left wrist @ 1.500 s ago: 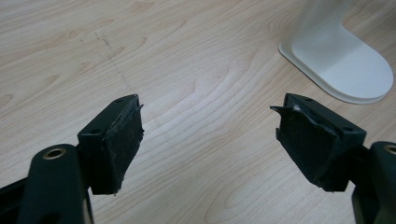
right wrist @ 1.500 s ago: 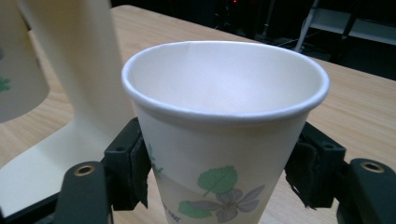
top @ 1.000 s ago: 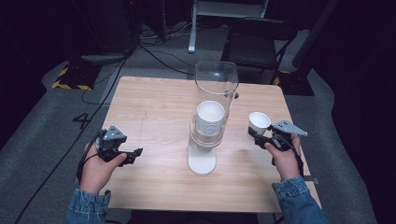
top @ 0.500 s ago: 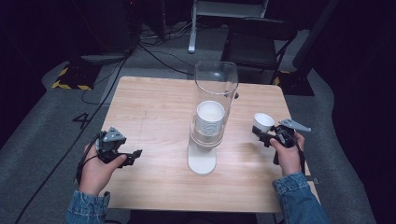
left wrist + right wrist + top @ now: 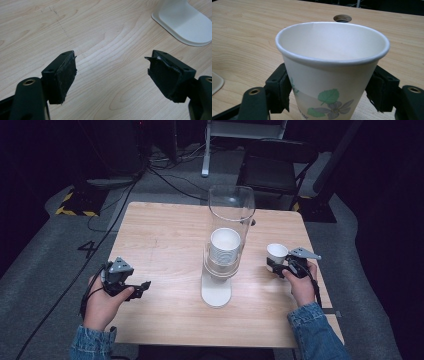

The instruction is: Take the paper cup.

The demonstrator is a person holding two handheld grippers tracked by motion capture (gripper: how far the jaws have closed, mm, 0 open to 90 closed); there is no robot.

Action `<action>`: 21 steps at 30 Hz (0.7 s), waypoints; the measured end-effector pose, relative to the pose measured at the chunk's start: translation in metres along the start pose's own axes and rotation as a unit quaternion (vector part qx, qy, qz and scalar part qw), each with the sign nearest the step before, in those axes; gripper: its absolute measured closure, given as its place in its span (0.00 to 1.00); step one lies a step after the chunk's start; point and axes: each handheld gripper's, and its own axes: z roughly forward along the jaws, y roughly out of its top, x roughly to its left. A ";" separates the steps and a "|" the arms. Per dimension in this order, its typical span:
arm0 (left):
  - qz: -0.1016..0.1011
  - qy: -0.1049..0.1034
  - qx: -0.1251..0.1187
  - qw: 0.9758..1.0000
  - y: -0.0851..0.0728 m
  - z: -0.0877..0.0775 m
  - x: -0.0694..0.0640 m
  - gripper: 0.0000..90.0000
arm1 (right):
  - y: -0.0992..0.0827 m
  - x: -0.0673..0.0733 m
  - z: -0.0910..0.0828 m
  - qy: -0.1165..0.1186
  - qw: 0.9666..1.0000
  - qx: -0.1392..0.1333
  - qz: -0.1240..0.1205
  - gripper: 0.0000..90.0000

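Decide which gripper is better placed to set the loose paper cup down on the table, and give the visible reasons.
The right gripper. Its jaws already clasp the paper cup upright over bare table, right of the cup dispenser. The left gripper is open, holds nothing and sits across the table.

cup dispenser (image 5: 223, 255) mid-table, bare sides

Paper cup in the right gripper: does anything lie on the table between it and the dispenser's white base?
Nothing visible does. The paper cup sits upright in the right gripper, and bare wooden table runs from it to the dispenser's white base.
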 end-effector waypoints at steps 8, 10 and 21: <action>-0.003 0.000 -0.001 1.000 0.000 -0.001 0.000 0.25 | -0.004 -0.001 0.004 0.001 1.000 0.015 -0.003 0.32; -0.002 0.000 0.000 1.000 0.000 -0.001 0.000 0.25 | -0.005 -0.001 0.005 0.002 1.000 0.018 -0.005 0.32; 0.000 0.000 -0.001 1.000 0.000 -0.001 0.000 0.25 | -0.009 0.001 0.007 0.004 0.999 0.048 -0.009 0.26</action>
